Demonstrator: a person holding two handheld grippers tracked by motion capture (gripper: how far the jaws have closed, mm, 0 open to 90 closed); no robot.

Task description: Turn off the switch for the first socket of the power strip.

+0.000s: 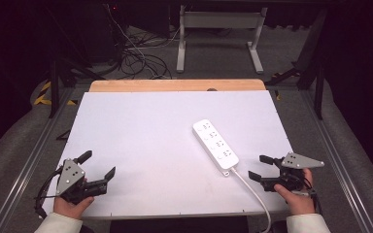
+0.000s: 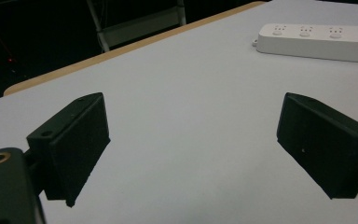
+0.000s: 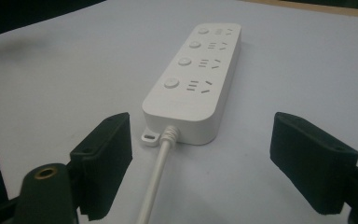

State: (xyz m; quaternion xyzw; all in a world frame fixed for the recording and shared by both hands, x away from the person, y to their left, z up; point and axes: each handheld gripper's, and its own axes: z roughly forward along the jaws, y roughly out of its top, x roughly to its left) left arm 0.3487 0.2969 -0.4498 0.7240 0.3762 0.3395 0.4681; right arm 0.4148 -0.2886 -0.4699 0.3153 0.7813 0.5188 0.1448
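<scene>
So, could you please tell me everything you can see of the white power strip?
The power strip is a long white block with rounded corners, plastic by its look. It lies flat on the white table, running diagonally. Four sockets, nothing plugged in, each have a round button beside them. A small mounting tab sits beside its white cord, which trails off the near edge. Neither gripper touches it.

power strip [image 1: 215,144] on table [image 1: 141,136] — right of centre

White power strip [image 1: 215,143] and cord [image 1: 252,191], pale grey-white table [image 1: 141,136] — tan wooden edge, black grippers
</scene>
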